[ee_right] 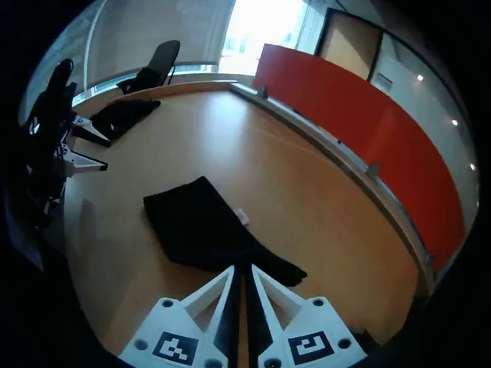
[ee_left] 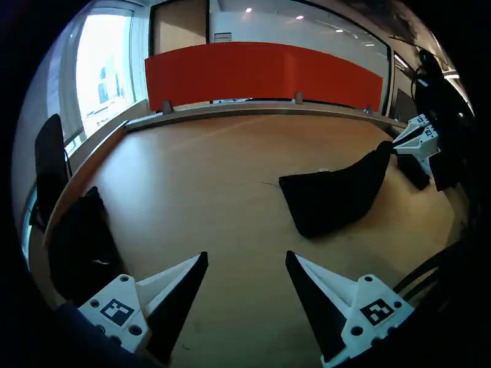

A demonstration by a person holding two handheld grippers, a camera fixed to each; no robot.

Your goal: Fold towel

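A black towel (ee_left: 331, 196) lies on the wooden table (ee_left: 202, 184), and its far right corner is lifted off the surface. My right gripper (ee_left: 396, 144) holds that raised corner. In the right gripper view, the right gripper (ee_right: 243, 270) is shut on the near corner of the towel (ee_right: 196, 227), which spreads away from its fingertips; a small white tag (ee_right: 242, 216) shows at the towel's edge. My left gripper (ee_left: 245, 264) is open over bare table, short of the towel, with nothing between its fingers. It also appears at the far left as the left gripper (ee_right: 108, 155).
A second dark cloth (ee_right: 126, 113) lies near the table's far corner, also seen as a dark cloth (ee_left: 80, 239). A red divider panel (ee_left: 264, 73) runs along the table's back edge. A black chair (ee_right: 159, 61) stands by the window.
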